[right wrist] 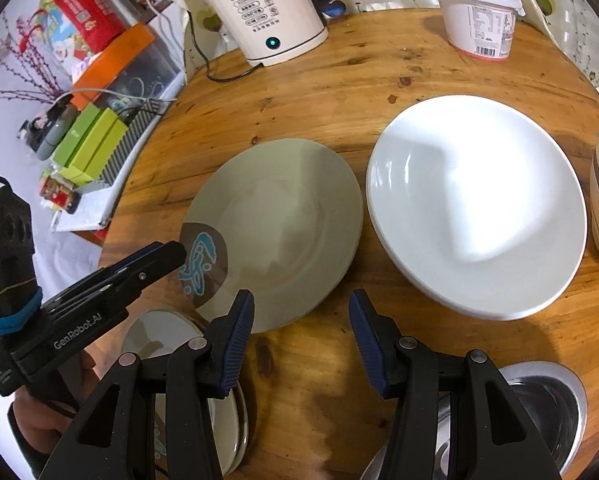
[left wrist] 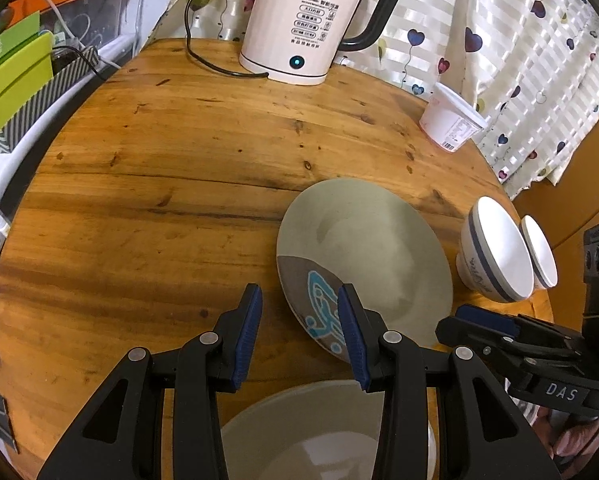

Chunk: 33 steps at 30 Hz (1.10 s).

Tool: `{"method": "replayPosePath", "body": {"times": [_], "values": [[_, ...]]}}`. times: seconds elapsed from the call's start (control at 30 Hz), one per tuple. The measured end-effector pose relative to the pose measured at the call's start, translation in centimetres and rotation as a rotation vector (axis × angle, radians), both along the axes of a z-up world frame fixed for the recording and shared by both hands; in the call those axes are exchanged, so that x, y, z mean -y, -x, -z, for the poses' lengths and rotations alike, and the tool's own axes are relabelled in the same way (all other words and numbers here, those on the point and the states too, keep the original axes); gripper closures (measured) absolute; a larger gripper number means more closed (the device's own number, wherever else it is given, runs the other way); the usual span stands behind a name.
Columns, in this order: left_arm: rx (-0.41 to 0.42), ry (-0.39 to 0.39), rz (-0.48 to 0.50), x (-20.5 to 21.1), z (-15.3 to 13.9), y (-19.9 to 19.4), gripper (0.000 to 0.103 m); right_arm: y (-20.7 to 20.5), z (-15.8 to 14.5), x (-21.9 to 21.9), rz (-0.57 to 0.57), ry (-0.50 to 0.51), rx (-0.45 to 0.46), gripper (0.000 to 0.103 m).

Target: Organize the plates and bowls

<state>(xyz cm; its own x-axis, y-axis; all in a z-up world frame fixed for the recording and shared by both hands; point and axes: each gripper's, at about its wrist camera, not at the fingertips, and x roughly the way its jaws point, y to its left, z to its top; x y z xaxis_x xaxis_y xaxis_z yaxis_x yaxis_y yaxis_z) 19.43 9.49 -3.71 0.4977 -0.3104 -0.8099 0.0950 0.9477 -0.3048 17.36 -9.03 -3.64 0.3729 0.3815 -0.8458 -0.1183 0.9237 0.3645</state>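
A grey plate (left wrist: 371, 248) with a brown and blue patterned patch lies on the round wooden table (left wrist: 159, 184). My left gripper (left wrist: 301, 336) is open at that patch. The plate's near rim shows between its fingers, and the pads do not press on it. Another grey plate (left wrist: 299, 432) lies under this gripper. In the right wrist view the same patterned plate (right wrist: 275, 232) lies beside a white plate (right wrist: 475, 204). My right gripper (right wrist: 301, 344) stands open over bare wood just before both. Two white bowls with blue stripes (left wrist: 495, 248) sit at the table's right edge.
A white kettle (left wrist: 299, 28) with its cord and a white tub (left wrist: 451, 116) stand at the back. A steel bowl (right wrist: 539, 408) is under the right gripper. Boxes (right wrist: 95, 148) and clutter crowd the left side, off the table. A curtain (left wrist: 519, 60) hangs behind.
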Motion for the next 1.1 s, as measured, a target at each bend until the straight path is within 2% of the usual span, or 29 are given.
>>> {"method": "replayPosePath", "body": {"times": [0.33,0.57,0.7,1.1], "values": [[-0.022,0.015,0.026,0.3,0.5,-1.2,0.062,-0.8,0.8,0.0,0.026,-0.001,-0.034,0.059],[-0.030,0.010,0.038,0.7,0.8,-1.8,0.063,-1.4,1.3,0.1,0.041,0.004,-0.045,0.067],[-0.027,0.004,0.040,0.8,0.9,-1.9,0.068,-1.6,1.4,0.0,0.044,0.002,-0.045,0.073],[-0.020,0.000,0.024,0.5,1.0,-1.7,0.071,-1.7,0.8,-0.5,0.032,0.010,-0.015,0.074]]}}
